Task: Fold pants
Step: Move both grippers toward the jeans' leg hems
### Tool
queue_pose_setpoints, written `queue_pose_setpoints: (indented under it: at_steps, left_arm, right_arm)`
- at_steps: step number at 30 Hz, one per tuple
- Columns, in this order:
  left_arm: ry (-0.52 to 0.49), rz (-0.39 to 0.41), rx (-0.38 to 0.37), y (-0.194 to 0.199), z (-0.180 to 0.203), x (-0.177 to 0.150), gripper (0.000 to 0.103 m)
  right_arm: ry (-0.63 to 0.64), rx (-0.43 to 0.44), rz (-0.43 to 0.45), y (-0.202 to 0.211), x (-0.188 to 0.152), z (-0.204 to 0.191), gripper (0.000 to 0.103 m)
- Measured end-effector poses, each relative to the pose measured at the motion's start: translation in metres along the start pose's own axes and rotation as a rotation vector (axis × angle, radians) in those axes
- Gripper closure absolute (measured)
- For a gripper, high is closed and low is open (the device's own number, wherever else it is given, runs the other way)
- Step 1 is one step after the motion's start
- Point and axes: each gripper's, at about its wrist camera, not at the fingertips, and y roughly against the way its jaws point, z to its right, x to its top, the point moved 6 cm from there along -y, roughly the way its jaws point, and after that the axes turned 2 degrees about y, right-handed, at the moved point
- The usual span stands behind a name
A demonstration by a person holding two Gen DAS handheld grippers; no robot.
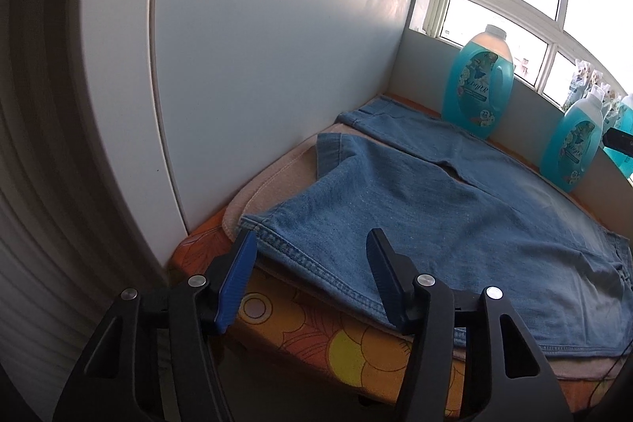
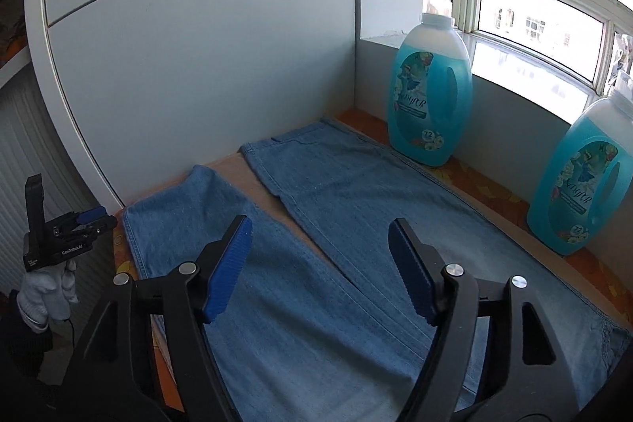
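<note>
left claw hovering at lower centre of left wrist view, jaws spread, nothing between, just above near hem of pants. right claw also spread, empty, over pants in lower centre of right wrist view. pants lying flat on table, legs apart, two blue bottles at right.

The pants are light blue denim, spread flat and unfolded on a beige towel atop the table. Both legs run toward the white cabinet panel, splitting in a narrow V. The hem nearest the panel's outer edge is rumpled; the other leg lies smooth, reaching farther.
</note>
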Motion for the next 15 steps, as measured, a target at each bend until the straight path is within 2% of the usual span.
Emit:
queue_pose_setpoints:
  at_steps: [2,6,15]
  left_arm:
    - [0.017,-0.007,0.001,-0.006,-0.005,0.000,0.047]
    - [0.047,-0.018,0.003,-0.013,-0.014,-0.001,0.049]
    - [0.060,-0.050,0.003,-0.034,-0.014,-0.003,0.059]
  right_arm:
    - [0.022,0.046,-0.022,-0.021,0.010,-0.010,0.030]
    - [0.030,0.143,-0.089,-0.069,0.024,-0.027,0.041]
    - [0.095,0.289,-0.205,-0.180,0.041,-0.068,0.048]
